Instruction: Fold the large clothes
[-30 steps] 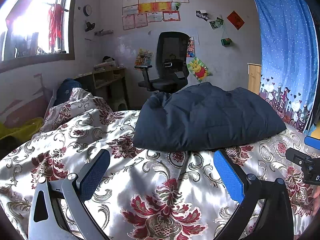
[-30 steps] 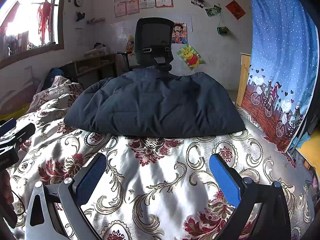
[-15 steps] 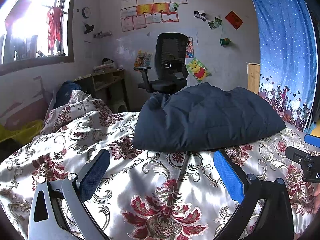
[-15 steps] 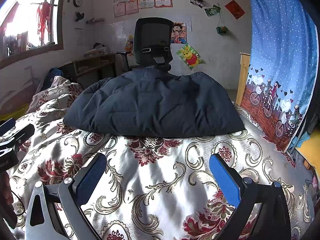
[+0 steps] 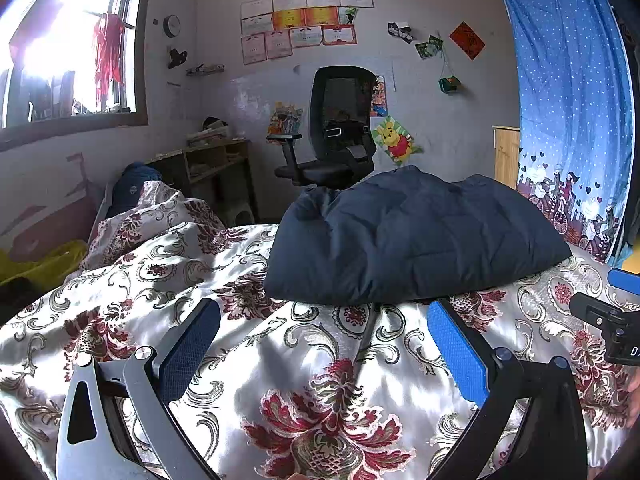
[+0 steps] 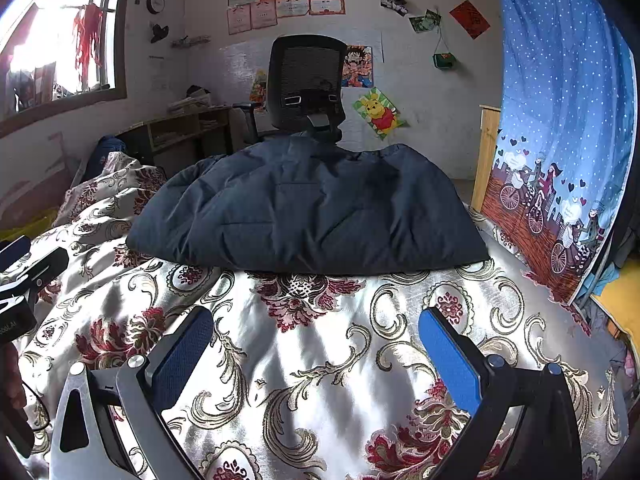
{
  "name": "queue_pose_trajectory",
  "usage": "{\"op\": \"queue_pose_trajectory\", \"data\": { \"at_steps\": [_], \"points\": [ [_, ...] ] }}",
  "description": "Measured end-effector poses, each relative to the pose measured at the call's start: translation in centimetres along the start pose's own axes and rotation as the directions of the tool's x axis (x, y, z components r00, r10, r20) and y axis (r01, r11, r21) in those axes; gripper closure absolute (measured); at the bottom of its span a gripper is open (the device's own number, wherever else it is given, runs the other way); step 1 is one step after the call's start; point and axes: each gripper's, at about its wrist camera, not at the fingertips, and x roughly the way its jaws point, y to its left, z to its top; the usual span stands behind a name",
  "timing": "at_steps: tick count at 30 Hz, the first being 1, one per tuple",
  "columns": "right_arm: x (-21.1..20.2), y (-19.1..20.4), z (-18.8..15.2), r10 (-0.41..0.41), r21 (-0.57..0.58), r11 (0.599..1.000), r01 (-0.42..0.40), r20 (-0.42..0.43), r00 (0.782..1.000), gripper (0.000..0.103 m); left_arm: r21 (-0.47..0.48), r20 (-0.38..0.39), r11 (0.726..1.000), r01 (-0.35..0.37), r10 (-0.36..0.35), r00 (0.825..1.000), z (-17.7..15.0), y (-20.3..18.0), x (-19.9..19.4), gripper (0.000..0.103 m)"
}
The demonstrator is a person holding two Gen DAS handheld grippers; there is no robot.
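A dark navy padded jacket (image 5: 412, 236) lies in a folded, puffy bundle on the floral satin bedspread (image 5: 328, 364); it also shows in the right wrist view (image 6: 308, 208). My left gripper (image 5: 324, 332) is open and empty, hovering over the bedspread a short way in front of the jacket's near edge. My right gripper (image 6: 316, 336) is open and empty, also in front of the jacket, apart from it. The right gripper's tip shows at the right edge of the left wrist view (image 5: 612, 320), and the left gripper's at the left edge of the right wrist view (image 6: 24, 276).
A black office chair (image 6: 308, 84) stands behind the bed, by a low wooden shelf (image 5: 208, 160). A blue patterned curtain (image 6: 560, 128) hangs at the right. A crumpled floral quilt (image 5: 156, 220) is heaped at the left, under the window (image 5: 68, 52).
Both grippers stay open and empty and nearly still. The views shift only slightly; the jacket has not moved.
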Motion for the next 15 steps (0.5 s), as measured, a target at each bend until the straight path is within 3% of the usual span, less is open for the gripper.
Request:
{"op": "queue_pose_trajectory", "data": {
  "at_steps": [15],
  "points": [
    [0.01,-0.01,-0.05,-0.001,-0.001,1.000,0.001,-0.001,1.000,0.000,0.001,0.002,1.000,0.002,-0.002,1.000,0.09,-0.01,0.04,0.001]
  ]
}}
